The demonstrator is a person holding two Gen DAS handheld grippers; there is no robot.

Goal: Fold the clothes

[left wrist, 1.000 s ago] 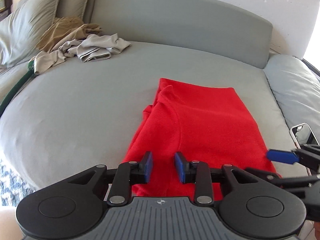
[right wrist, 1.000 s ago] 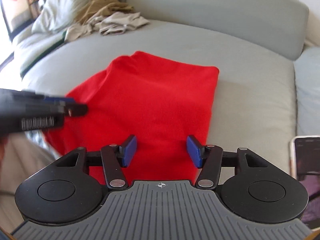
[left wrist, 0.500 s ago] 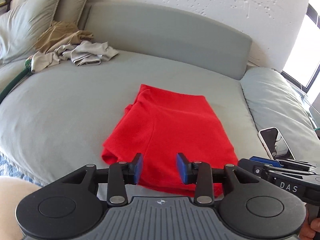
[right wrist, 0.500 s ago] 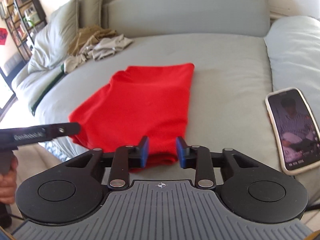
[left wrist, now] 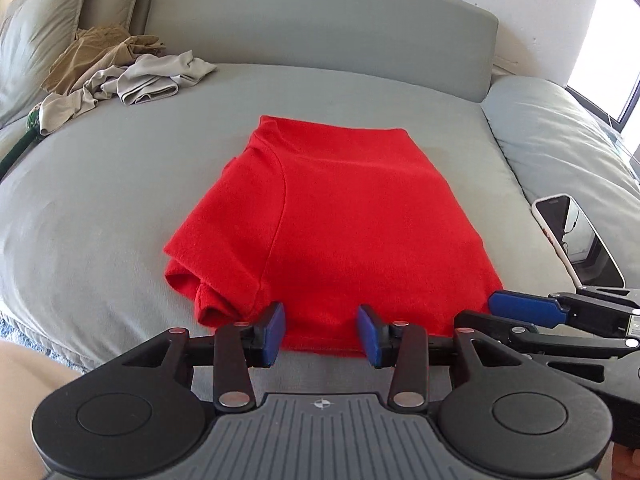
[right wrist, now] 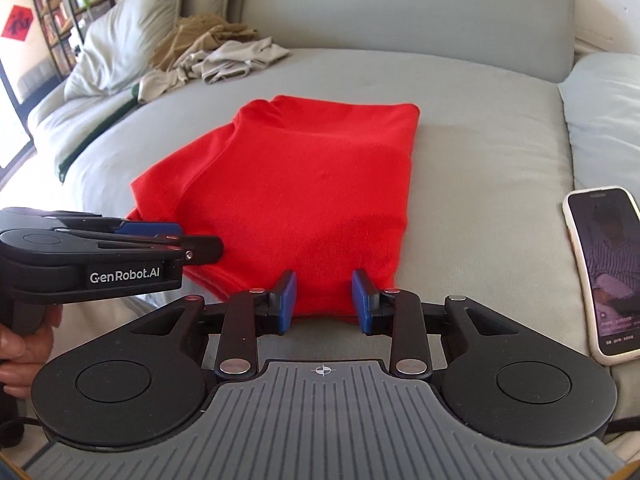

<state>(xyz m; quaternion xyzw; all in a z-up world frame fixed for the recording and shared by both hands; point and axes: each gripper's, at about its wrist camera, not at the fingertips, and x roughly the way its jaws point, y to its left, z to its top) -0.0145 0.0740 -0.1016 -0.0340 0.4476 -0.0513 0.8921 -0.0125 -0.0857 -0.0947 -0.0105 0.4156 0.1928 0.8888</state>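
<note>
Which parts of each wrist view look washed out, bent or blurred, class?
Left wrist view: window at right blown out white; sofa back bows with fisheye curve; red shirt sharp. Right wrist view: shelves at the left edge tilt and soften; phone screen dim but visible.

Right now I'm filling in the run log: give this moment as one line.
left gripper open, at near hem | right gripper open, at near hem | red shirt folded flat on sofa | phone right

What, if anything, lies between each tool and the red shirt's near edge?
Nothing visible. The left tool and right tool are both open at the near hem of the red shirt, with only bare sofa cushion around.
</note>
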